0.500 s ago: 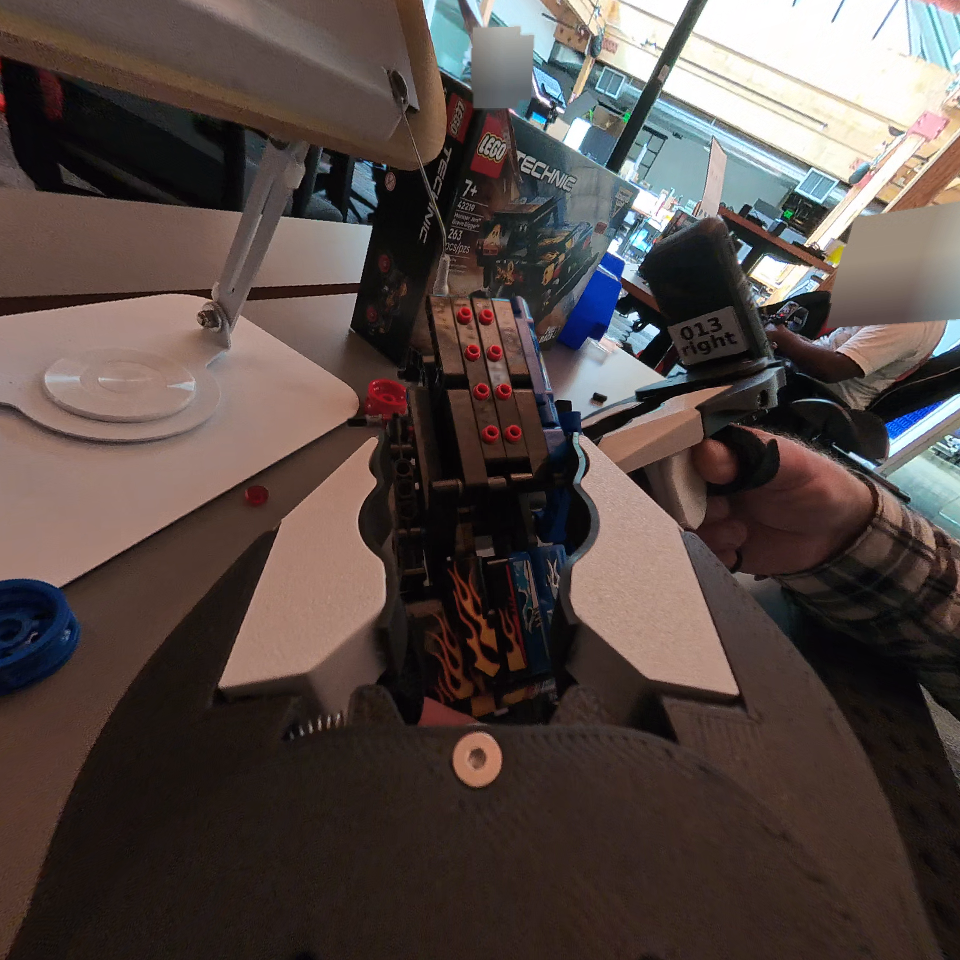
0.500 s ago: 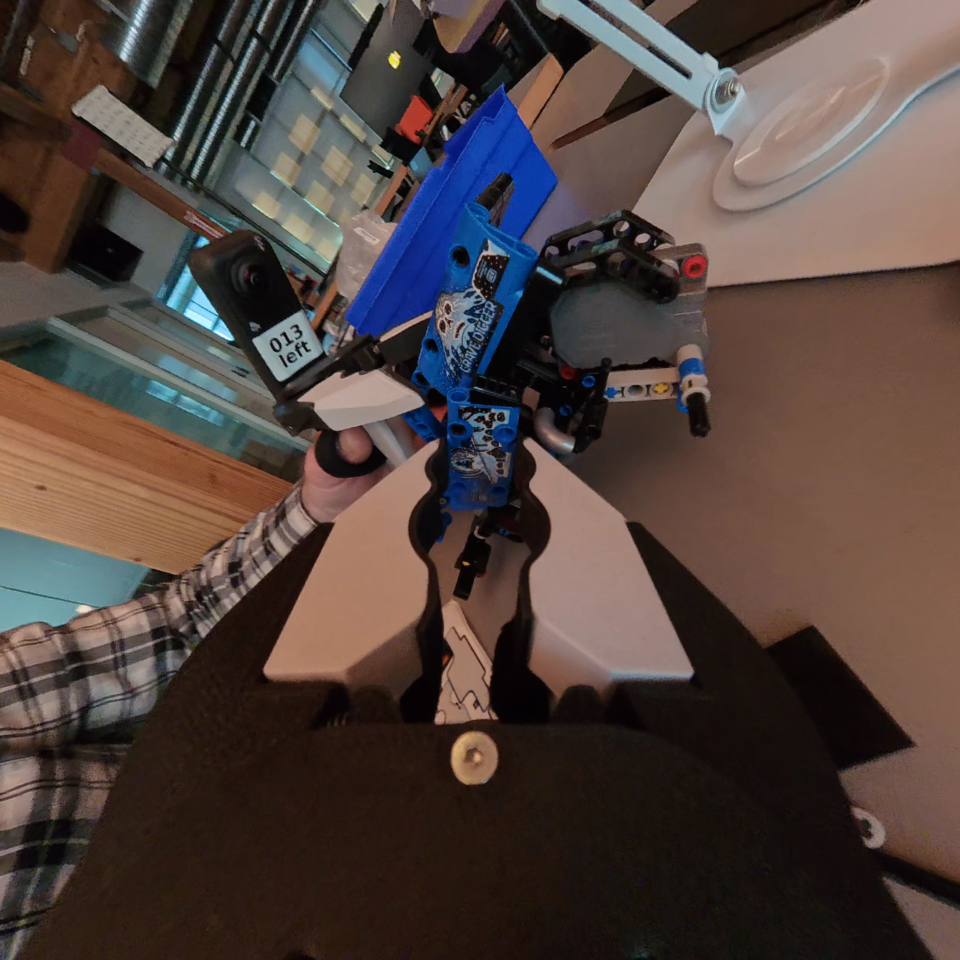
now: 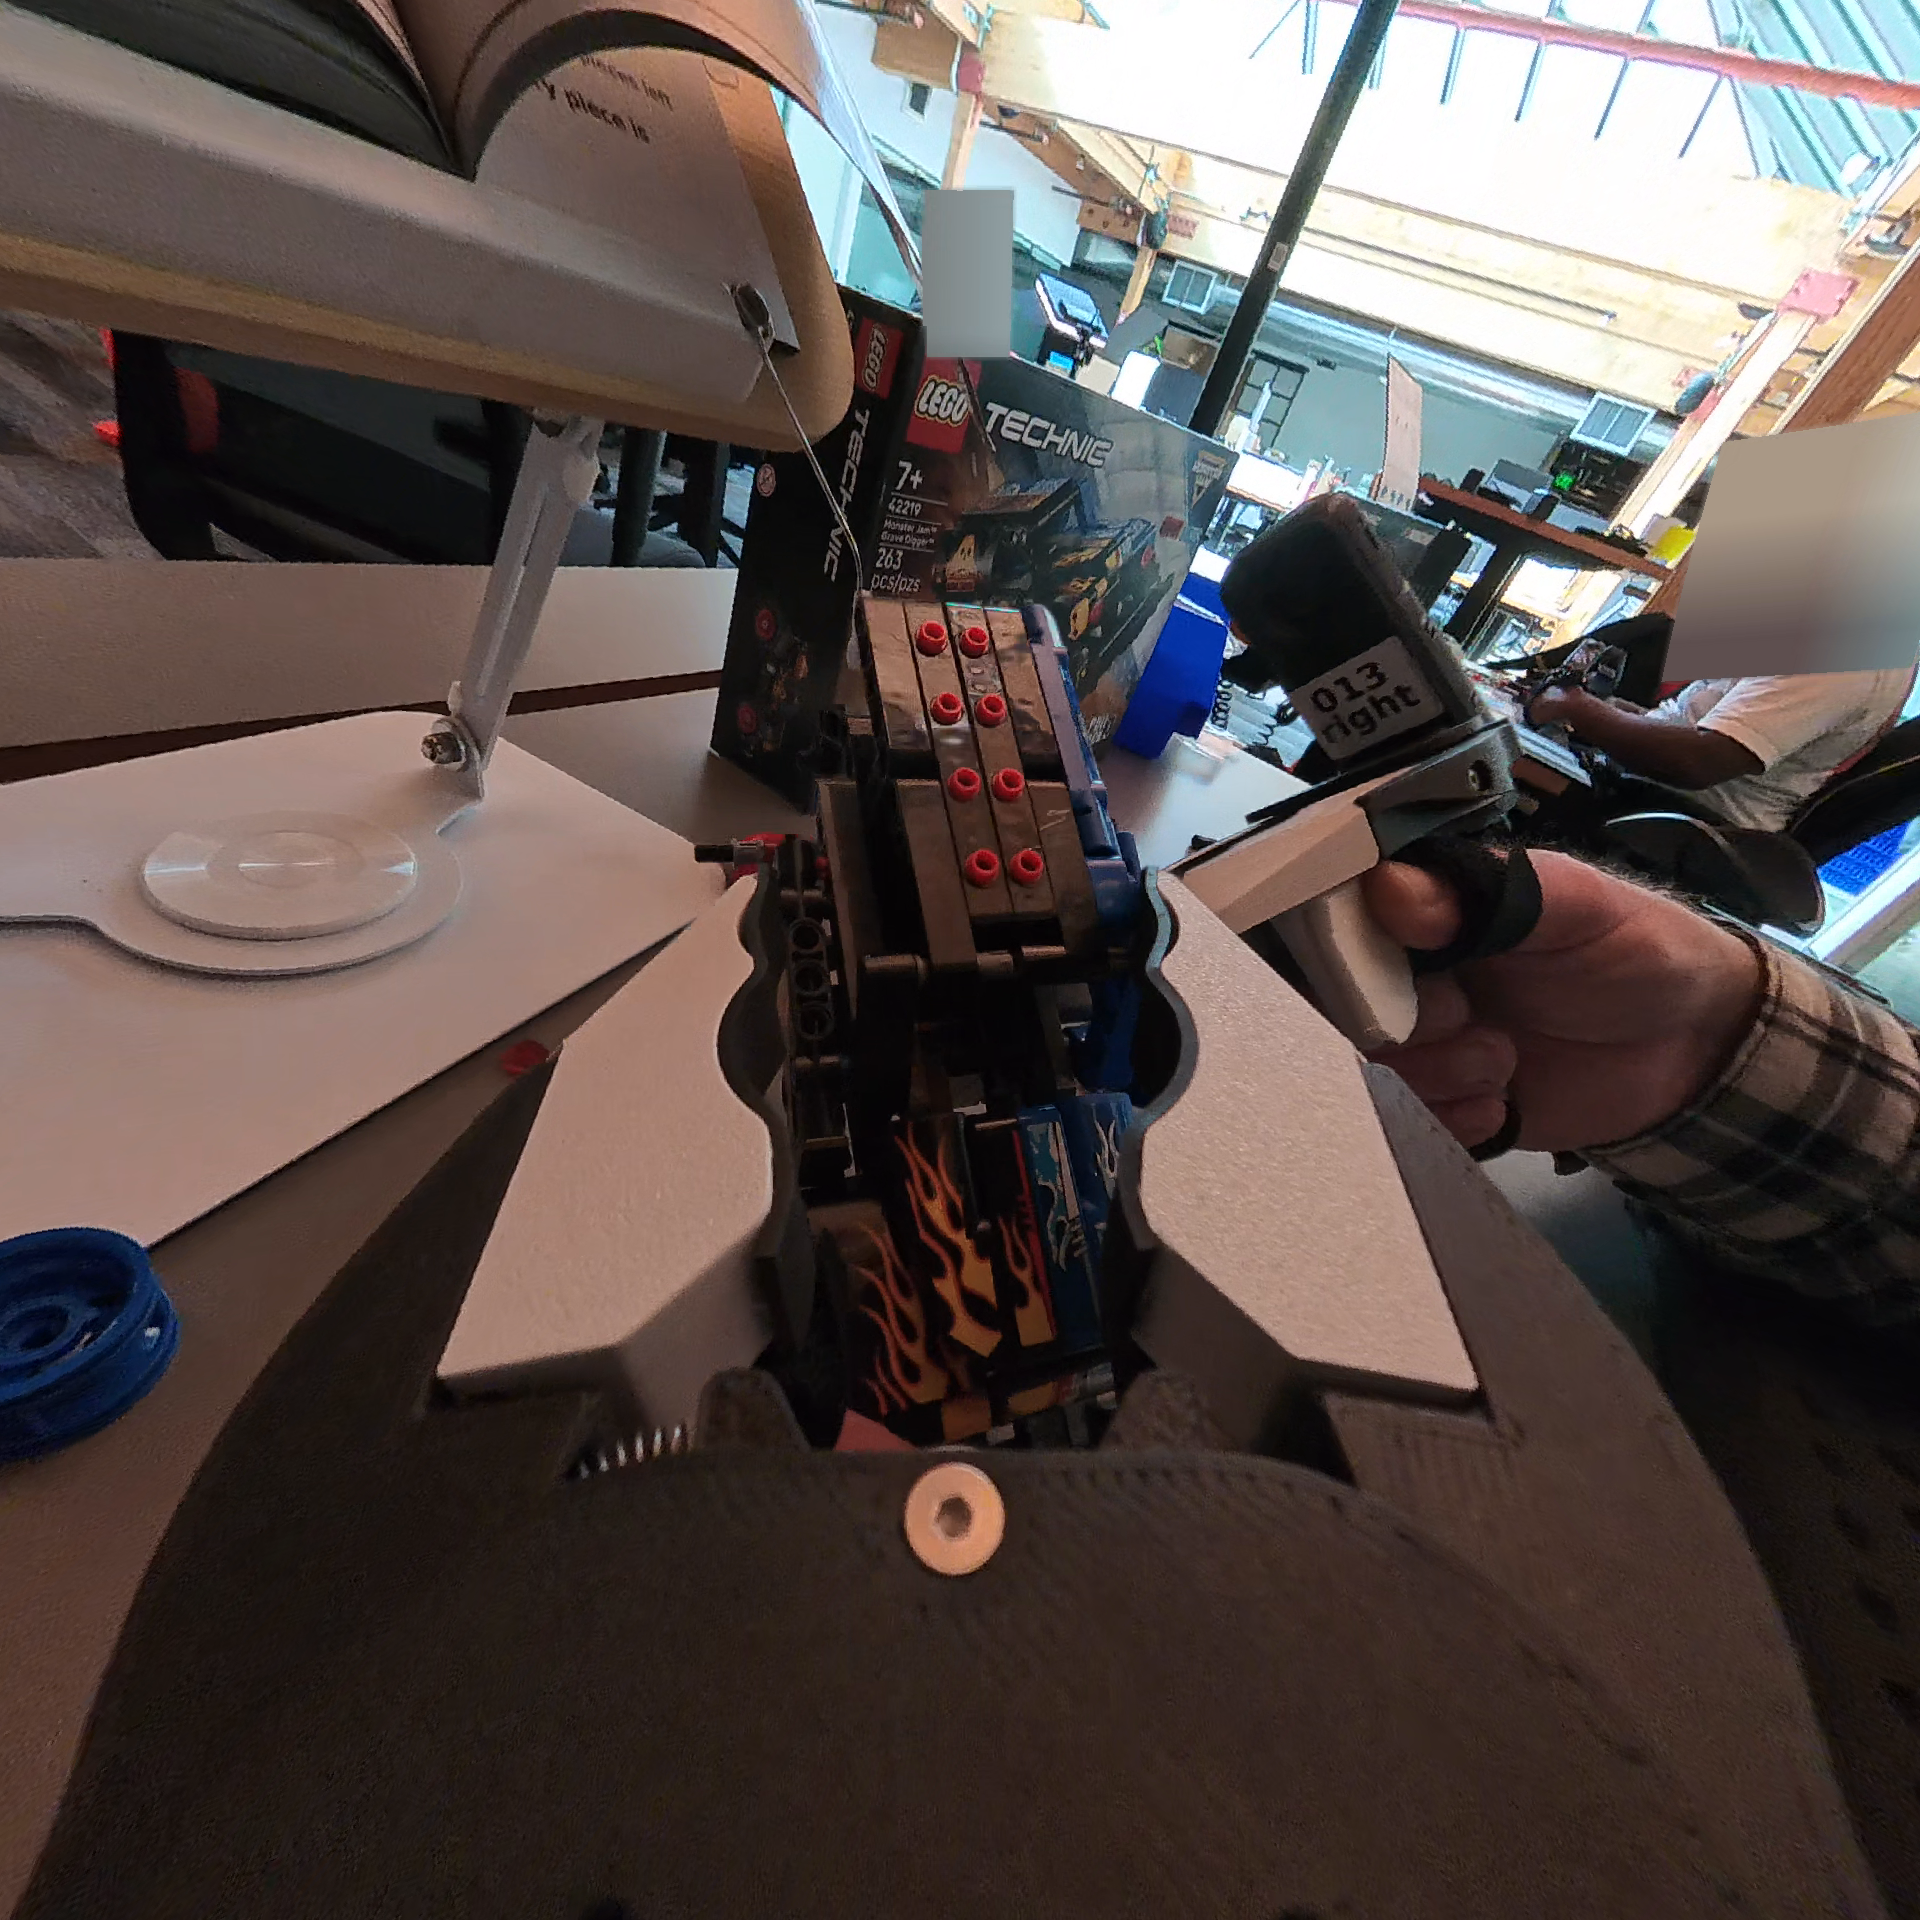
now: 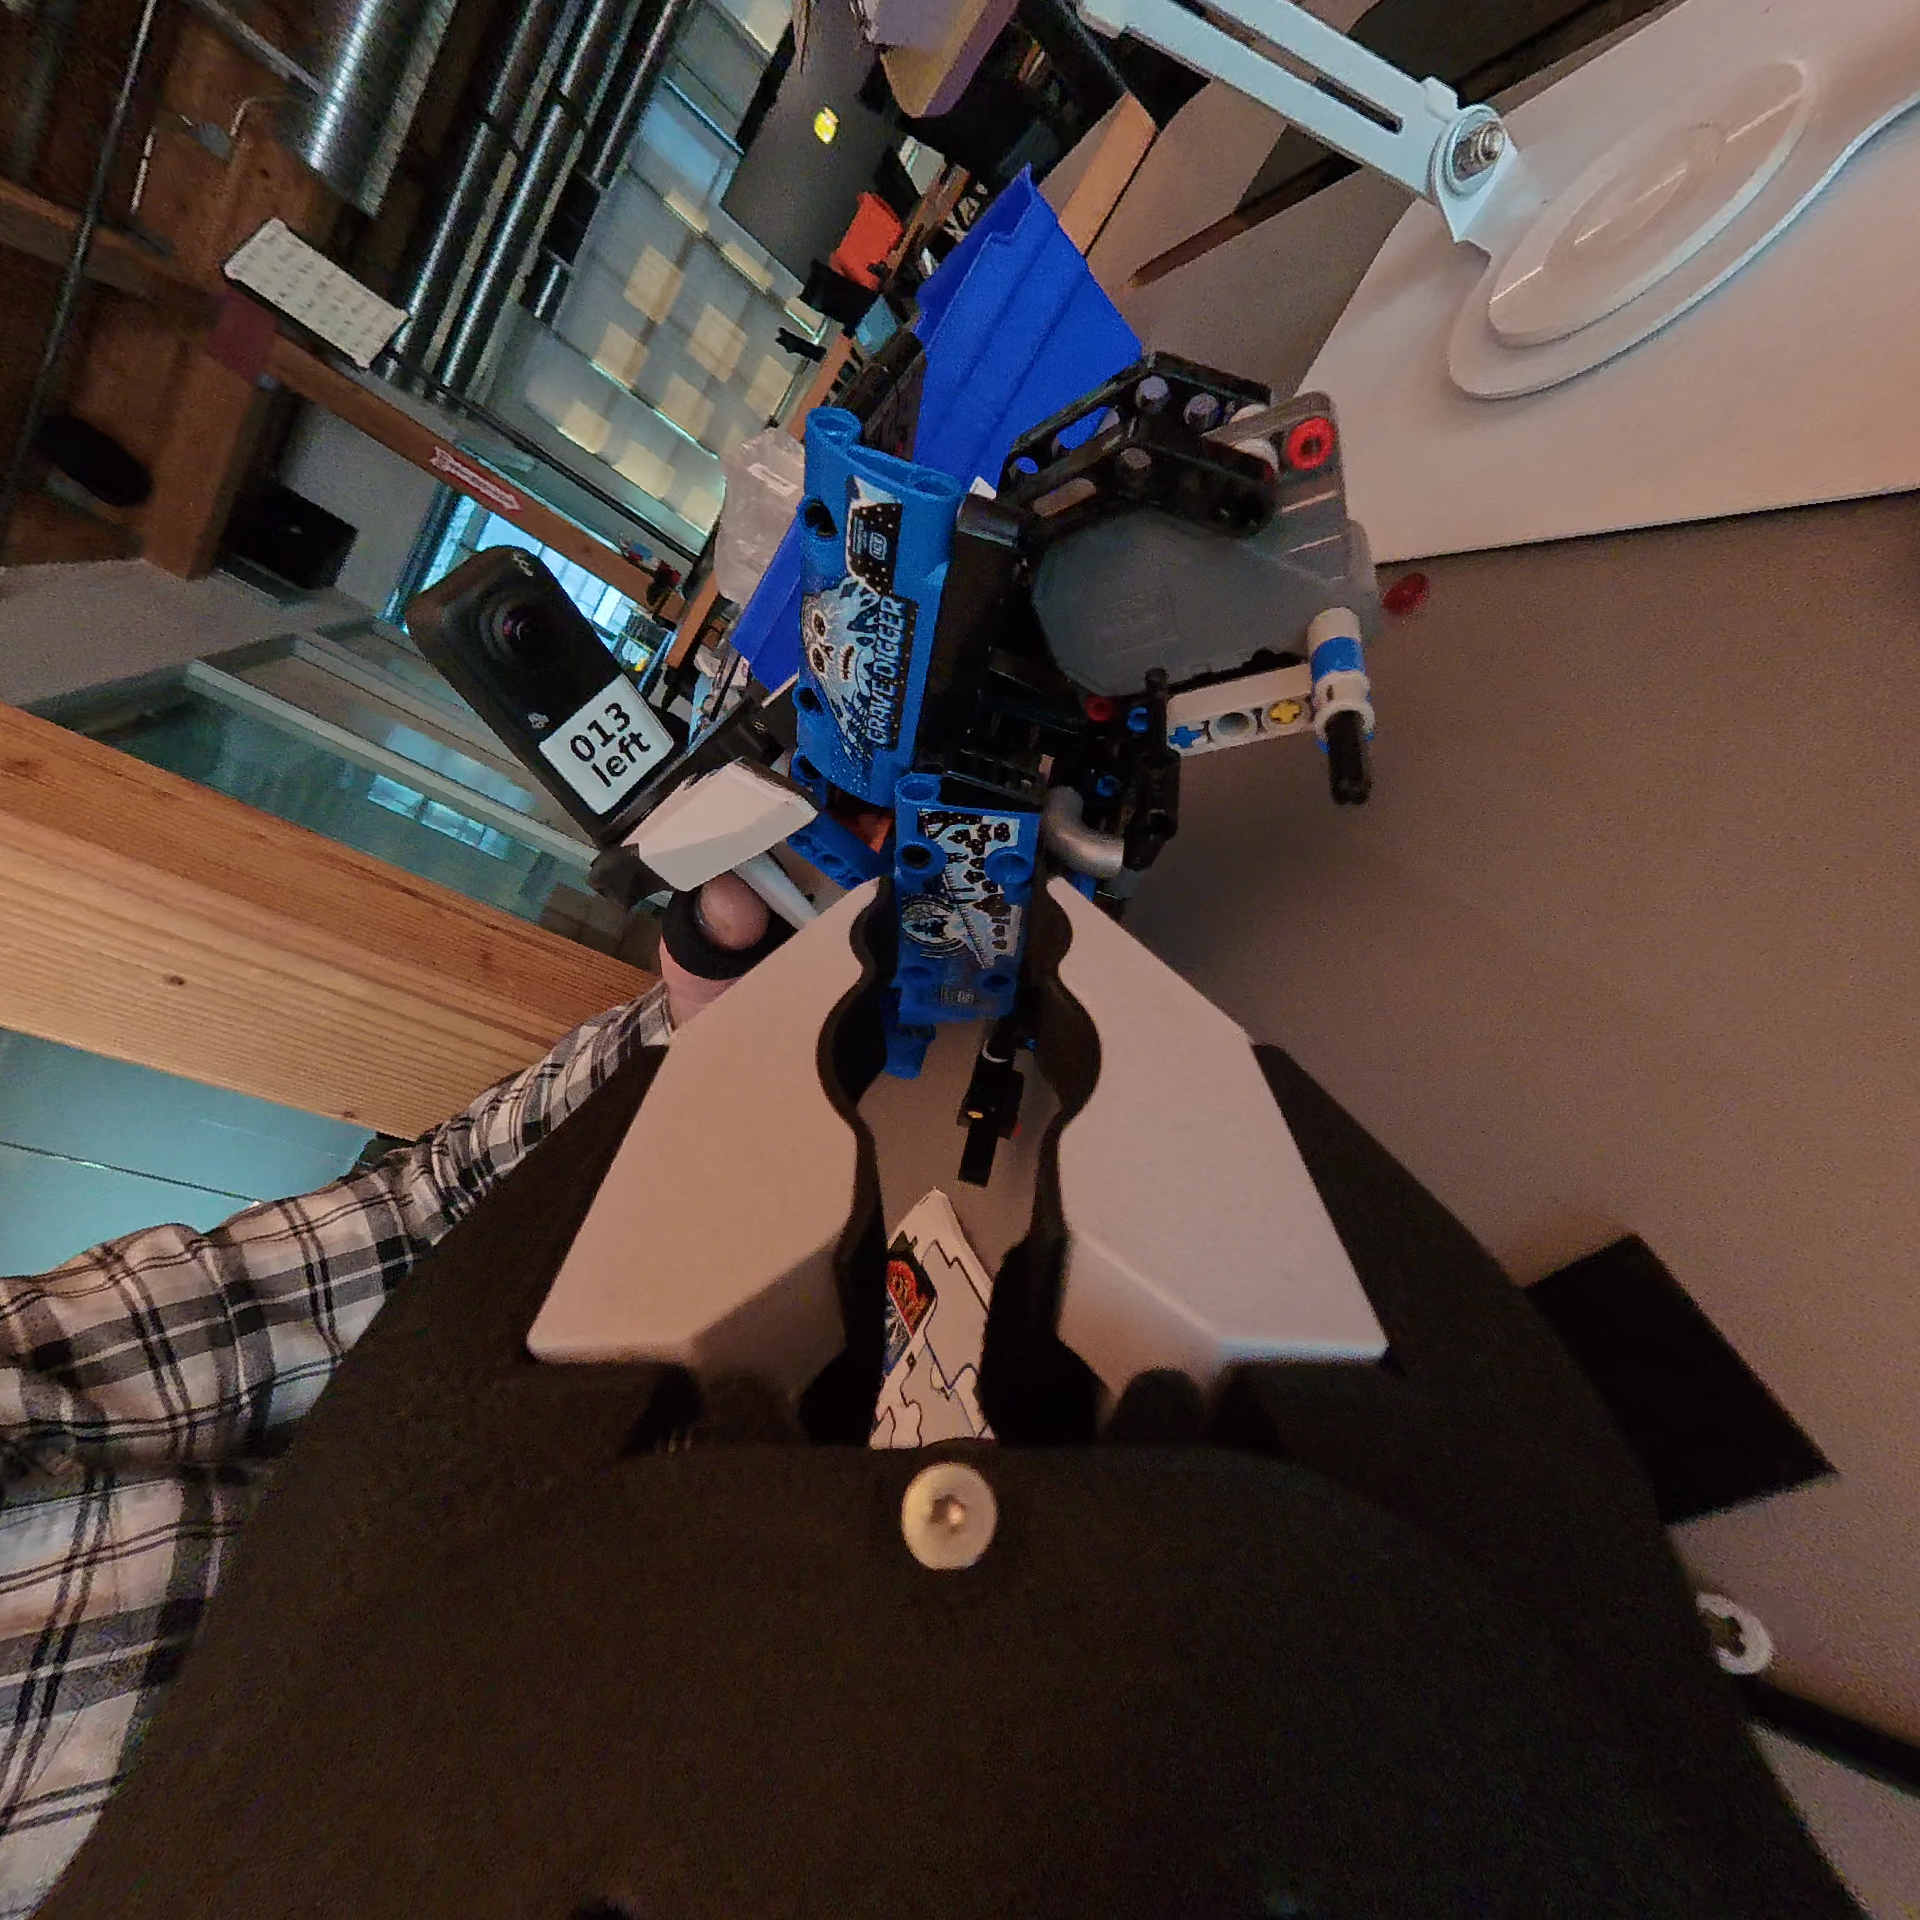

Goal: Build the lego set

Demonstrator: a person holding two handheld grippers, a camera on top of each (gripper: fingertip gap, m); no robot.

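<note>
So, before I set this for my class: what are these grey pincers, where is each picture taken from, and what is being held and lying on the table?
There is no robot. A person holds a hand-squeezed two-finger gripper in each hand, each carrying a camera that looks along its fingers.

The left wrist view shows the left gripper shut on the half-built lego truck, with the right gripper coming in from the side. The right wrist view shows that gripper clamping the truck's blue side panel.

On the table lie a blue wheel hub, a small red piece, the white stand base of a book holder and the set's box.
</note>
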